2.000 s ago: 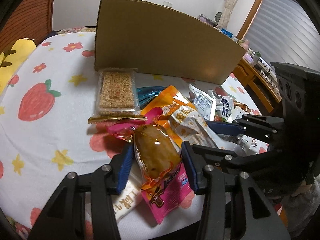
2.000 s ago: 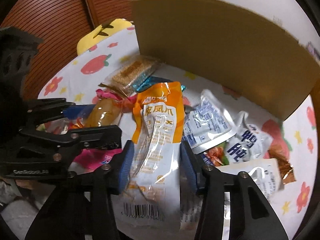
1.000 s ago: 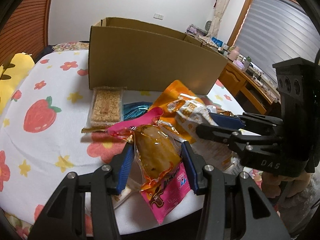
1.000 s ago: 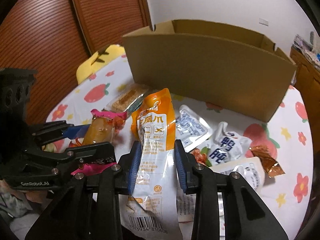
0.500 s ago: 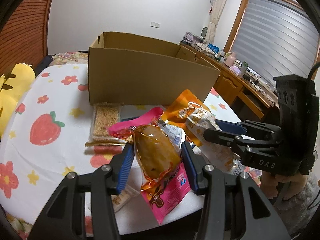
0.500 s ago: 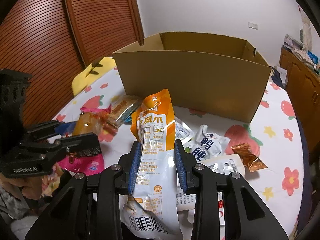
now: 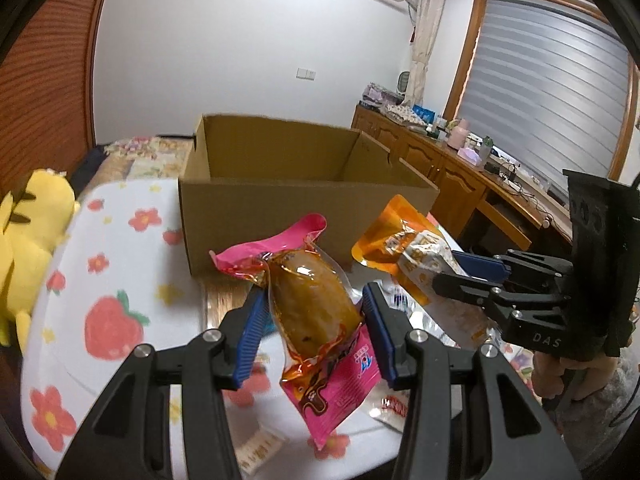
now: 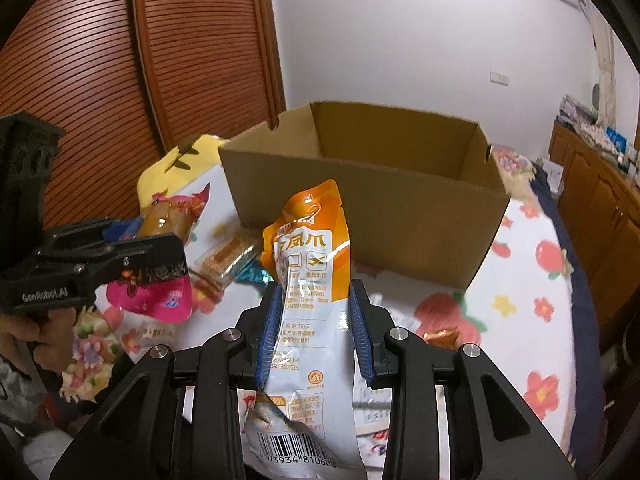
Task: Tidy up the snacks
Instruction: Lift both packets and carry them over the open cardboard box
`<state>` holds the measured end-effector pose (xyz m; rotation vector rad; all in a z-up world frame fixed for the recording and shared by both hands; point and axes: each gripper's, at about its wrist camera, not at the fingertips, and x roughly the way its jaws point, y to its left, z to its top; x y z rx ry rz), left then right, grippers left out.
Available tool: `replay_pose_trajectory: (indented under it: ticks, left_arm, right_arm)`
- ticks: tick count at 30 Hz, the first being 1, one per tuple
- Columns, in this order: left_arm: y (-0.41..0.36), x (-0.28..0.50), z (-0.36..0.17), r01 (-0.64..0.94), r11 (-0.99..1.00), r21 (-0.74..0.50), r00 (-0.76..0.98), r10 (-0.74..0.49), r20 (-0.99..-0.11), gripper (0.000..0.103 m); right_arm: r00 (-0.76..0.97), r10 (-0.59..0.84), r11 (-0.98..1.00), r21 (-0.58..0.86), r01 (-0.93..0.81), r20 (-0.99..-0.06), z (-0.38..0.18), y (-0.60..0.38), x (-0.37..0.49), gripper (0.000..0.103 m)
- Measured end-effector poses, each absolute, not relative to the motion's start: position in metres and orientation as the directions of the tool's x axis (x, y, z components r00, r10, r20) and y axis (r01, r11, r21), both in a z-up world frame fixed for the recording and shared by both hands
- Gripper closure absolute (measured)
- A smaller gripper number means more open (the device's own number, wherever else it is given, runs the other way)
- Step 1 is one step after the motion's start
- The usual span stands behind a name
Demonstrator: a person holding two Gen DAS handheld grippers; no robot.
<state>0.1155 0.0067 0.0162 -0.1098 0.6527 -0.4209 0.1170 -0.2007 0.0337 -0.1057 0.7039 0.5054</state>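
My left gripper (image 7: 316, 308) is shut on a pink pack with a brown snack (image 7: 314, 308), held up above the table. My right gripper (image 8: 314, 312) is shut on an orange and white pouch (image 8: 310, 280), also lifted. An open cardboard box (image 7: 280, 184) stands behind both, its inside bare as far as I see. In the left wrist view the right gripper (image 7: 460, 274) and its orange pouch (image 7: 408, 248) hang to the right. In the right wrist view the left gripper (image 8: 152, 240) and pink pack (image 8: 156, 296) are at the left.
Several snack packs lie on the flower-print tablecloth (image 8: 532, 320), among them a sesame bar (image 8: 226, 258) and a brown wrapper (image 8: 440, 336). A yellow plush (image 7: 24, 236) sits at the left edge. A wooden sideboard (image 7: 460, 172) runs along the right wall.
Both grippers have risen with their packs, so the box now shows its open top and inside. The snacks left on the table have dropped lower in both views.
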Motion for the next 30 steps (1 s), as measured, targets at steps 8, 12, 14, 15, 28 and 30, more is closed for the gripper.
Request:
replay_pose_trajectory:
  ticks: [8,12,14,15,28,30]
  left_arm:
    - [0.004,0.141,0.055,0.364,0.915,-0.177,0.750,-0.400,-0.527,0.056]
    - [0.002,0.152,0.076,0.374,0.916,-0.146,0.767,-0.394,-0.506,0.056]
    - [0.000,0.158,0.086,0.380,0.915,-0.133,0.773,-0.394,-0.497,0.056]
    - [0.000,0.162,0.089,0.383,0.915,-0.128,0.774,-0.394,-0.496,0.056]
    - [-0.021,0.217,0.097,0.390,0.918,-0.072,0.769,-0.367,-0.523,0.056]
    - [-0.024,0.229,0.092,0.383,0.920,-0.087,0.763,-0.368,-0.531,0.056]
  right_arm:
    - [0.701,0.376,0.882,0.003,-0.470,-0.606,0.068,-0.204,0.135,0.071]
    - [0.725,0.367,0.889,-0.010,-0.458,-0.583,0.085,-0.208,0.149,0.071]
    - [0.736,0.358,0.893,-0.019,-0.450,-0.575,0.092,-0.209,0.156,0.071]
    - [0.742,0.352,0.895,-0.026,-0.444,-0.570,0.096,-0.210,0.161,0.071]
    - [0.775,0.284,0.908,-0.102,-0.407,-0.565,0.112,-0.205,0.214,0.071]
    - [0.775,0.270,0.910,-0.111,-0.399,-0.571,0.108,-0.204,0.224,0.071]
